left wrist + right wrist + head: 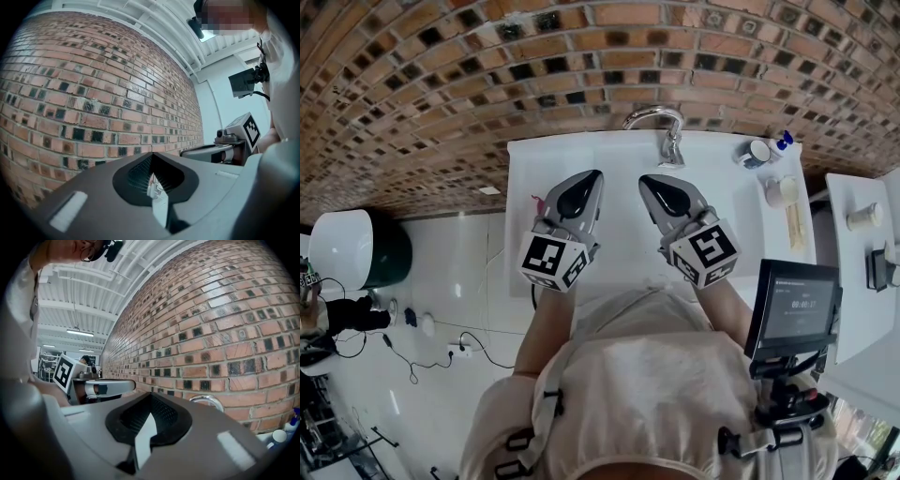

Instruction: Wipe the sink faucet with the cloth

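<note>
Facing the curved chrome faucet (661,127) over the white worktop (534,169), the left hand-held gripper (594,176) and the right hand-held gripper (645,180) are held closed, empty.

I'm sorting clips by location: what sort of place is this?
Probably a washing station in a workshop hall: a white sink counter with a chrome faucet stands against a brick wall, loose cables trail across the floor, and the right gripper view shows a high beamed ceiling.

The curved chrome faucet (672,142) stands upright at the back edge of the white sink (609,178).
</note>
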Available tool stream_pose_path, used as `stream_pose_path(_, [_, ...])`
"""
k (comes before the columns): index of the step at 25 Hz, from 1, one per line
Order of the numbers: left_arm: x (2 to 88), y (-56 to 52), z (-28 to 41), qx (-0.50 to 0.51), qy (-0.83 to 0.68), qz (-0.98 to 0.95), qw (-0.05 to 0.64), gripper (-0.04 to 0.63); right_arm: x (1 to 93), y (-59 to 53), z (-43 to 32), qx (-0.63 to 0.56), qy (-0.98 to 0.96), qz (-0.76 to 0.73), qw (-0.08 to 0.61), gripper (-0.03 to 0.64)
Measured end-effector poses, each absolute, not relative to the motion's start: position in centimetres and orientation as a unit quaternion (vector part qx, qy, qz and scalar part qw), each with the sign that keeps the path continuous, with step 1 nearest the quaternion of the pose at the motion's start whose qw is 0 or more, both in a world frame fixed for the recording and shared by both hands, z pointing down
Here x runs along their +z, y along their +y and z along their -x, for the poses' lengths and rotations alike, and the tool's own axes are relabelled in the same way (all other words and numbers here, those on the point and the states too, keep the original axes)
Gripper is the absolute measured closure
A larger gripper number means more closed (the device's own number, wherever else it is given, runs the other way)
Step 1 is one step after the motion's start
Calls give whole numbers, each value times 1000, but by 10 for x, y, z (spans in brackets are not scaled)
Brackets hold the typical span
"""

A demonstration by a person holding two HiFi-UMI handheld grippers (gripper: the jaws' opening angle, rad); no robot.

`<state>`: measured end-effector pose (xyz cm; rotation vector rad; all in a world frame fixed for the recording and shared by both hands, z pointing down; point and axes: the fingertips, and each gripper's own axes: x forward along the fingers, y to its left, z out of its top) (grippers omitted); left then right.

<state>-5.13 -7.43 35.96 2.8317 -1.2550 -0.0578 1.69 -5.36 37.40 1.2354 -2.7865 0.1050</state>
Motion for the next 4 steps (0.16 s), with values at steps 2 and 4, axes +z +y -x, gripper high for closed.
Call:
stream_pose_path(2, [361,-74,51,-18,-405,-914,23,592,374,-54,-17,34,-912,-405,46,624])
stream_pose_path(4, [362,-74,50,-17,-404,-914,25,592,374,-54,-18,34,-912,-406,46,624])
